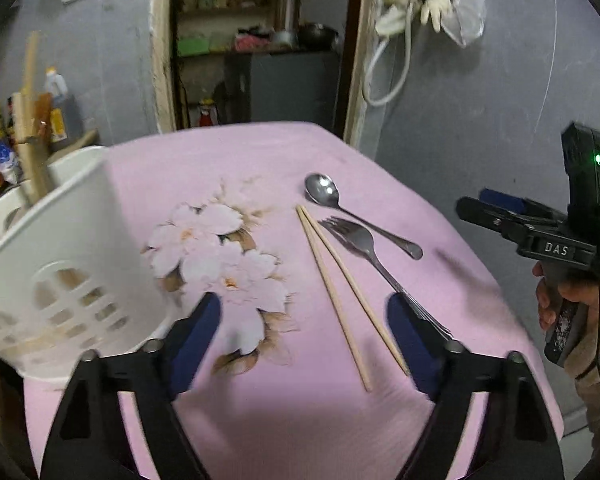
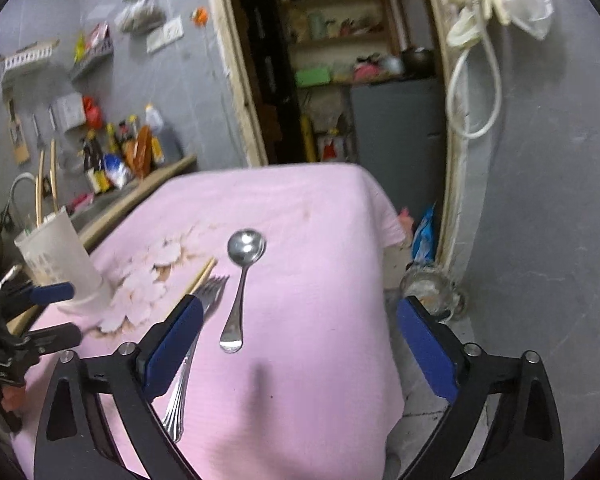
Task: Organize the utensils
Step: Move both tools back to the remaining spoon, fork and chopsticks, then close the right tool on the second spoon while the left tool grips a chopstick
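Both hand-held grippers hover above the table with their blue pads spread apart and nothing between them.

From the left wrist, the left gripper [image 1: 304,340] hangs low over the pink cloth [image 1: 260,420]. A pair of chopsticks [image 1: 340,288] lies just ahead between its fingers, a fork [image 1: 364,248] just beside them runs under the right-hand finger, and a spoon [image 1: 332,196] lies farther out beside the fork. The white holder [image 1: 72,248], perforated near its base, stands at the left edge of the table with wooden sticks rising from it. The right gripper [image 1: 500,208] shows at the far right, clear of the table, held in a hand [image 1: 560,300].

From the right wrist, the right gripper [image 2: 300,340] looks down on the spoon [image 2: 240,280], which lies between its fingers; the fork [image 2: 208,292] passes under the left-hand finger, with the chopsticks [image 2: 202,276] just beyond. The holder [image 2: 60,264] stands at the far left, the left gripper [image 2: 40,312] close in front of it.

Judged from this layout, the utensils lie close enough that a closing finger could nudge a neighbour, and thin chopsticks might roll or slip from flat pads. With the holder at the table's edge, a bump from the left gripper could tip it.
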The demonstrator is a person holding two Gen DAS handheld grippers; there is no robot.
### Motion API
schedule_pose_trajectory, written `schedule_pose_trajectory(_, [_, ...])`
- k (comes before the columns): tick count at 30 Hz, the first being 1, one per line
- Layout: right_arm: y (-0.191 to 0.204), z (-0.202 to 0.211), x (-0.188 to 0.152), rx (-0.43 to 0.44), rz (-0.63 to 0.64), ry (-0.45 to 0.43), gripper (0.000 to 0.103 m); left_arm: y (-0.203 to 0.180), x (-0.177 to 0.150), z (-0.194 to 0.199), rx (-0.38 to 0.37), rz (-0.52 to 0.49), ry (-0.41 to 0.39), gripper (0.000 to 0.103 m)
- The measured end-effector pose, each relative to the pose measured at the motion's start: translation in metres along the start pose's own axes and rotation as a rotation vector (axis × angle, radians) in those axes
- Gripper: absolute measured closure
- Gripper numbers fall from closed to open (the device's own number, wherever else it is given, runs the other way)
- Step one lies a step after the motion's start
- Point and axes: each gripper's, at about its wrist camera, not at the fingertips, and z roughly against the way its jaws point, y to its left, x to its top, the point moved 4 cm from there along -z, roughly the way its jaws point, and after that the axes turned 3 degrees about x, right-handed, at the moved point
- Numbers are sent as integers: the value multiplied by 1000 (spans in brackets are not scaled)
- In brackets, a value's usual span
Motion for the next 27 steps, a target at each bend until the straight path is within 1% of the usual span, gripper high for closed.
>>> schedule_pose_trajectory(2, [1, -10, 1, 10, 14, 33, 16, -2, 3, -13, -13, -8, 29, 43])
schedule_pose_trajectory(3, [3, -17, 1, 18, 24, 54, 21, -3, 1, -18, -18, -8, 40, 47])
schedule_pose_trajectory(4, [5, -23, 1, 25, 31, 72, 25, -3, 3, -26, -27, -6, 61, 53])
schedule_pose_trajectory(5, [6, -27, 1, 30, 37, 86, 27, -3, 4, -33, -38, 1, 80, 59])
schedule_pose_trajectory(6, [7, -33, 2, 37, 47, 103, 31, -1, 5, -37, -45, 8, 97, 62])
schedule_pose_trajectory(8, [9, -42, 4, 44, 63, 127, 34, 2, 7, -50, -59, 31, 136, 71])
schedule_pose_trajectory(10, [10, -50, 5, 53, 71, 152, 41, 8, 9, -63, -76, 66, 173, 74])
schedule_pose_trajectory(12, [11, -60, 7, 74, 75, 179, 45, 11, 9, -76, -98, 101, 206, 77])
schedule_pose_trajectory(13, [11, -64, 9, 78, 79, 191, 46, 13, 11, -78, -102, 110, 205, 78])
schedule_pose_trajectory(15, [12, -72, 11, 85, 88, 212, 47, 14, 16, -81, -102, 108, 204, 81])
schedule_pose_trajectory(22, [20, -96, 22, 100, 127, 265, 48, 21, 24, -90, -77, 129, 207, 97])
schedule_pose_trajectory(27, [27, -116, 29, 101, 165, 298, 48, 30, 25, -92, -118, 177, 205, 97])
